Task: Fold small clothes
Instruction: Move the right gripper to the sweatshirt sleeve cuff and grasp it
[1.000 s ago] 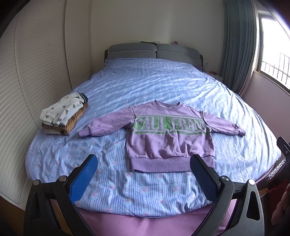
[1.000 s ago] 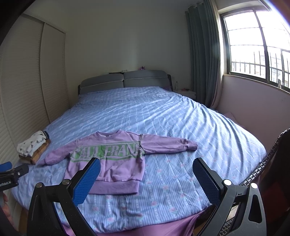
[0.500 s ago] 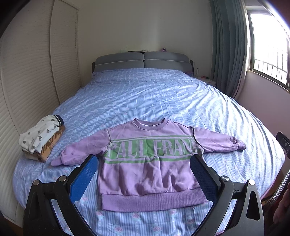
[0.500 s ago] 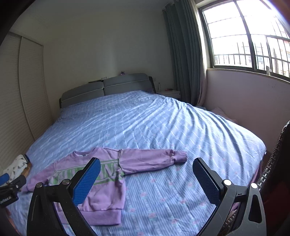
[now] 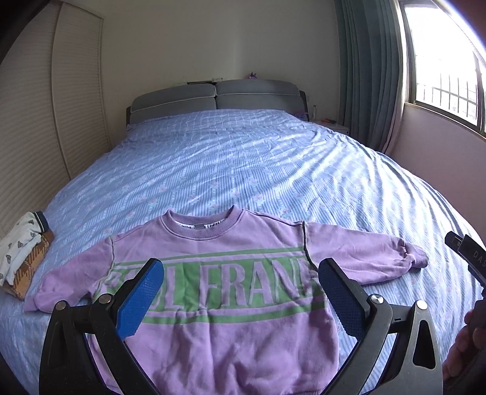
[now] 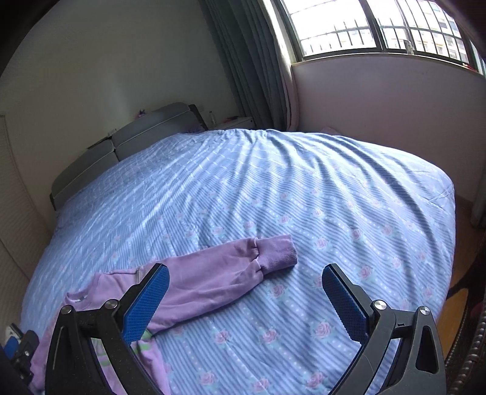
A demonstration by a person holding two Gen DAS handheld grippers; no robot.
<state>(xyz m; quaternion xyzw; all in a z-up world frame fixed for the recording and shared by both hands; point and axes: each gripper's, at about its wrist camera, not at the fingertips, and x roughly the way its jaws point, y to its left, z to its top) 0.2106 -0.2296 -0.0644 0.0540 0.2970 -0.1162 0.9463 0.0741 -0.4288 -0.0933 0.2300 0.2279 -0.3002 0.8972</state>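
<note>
A small purple sweatshirt with green lettering lies flat, face up, on the bed, both sleeves spread out to the sides. My left gripper hovers open over its chest, blue pads wide apart with nothing between them. In the right wrist view the sweatshirt's right sleeve stretches toward the middle of the bed, its cuff just ahead of my open right gripper. The sweatshirt's hem is hidden behind the left gripper's frame.
A blue striped bedspread with rose prints covers the bed. A stack of folded clothes sits near the bed's left edge. A grey headboard stands at the far end, with a window and curtain on the right. The right gripper's tip shows at the left view's edge.
Both grippers have moved forward and lower toward the bed. The left one is now over the sweatshirt's chest; the right one has swung right, facing the sleeve cuff. Both stayed open.
</note>
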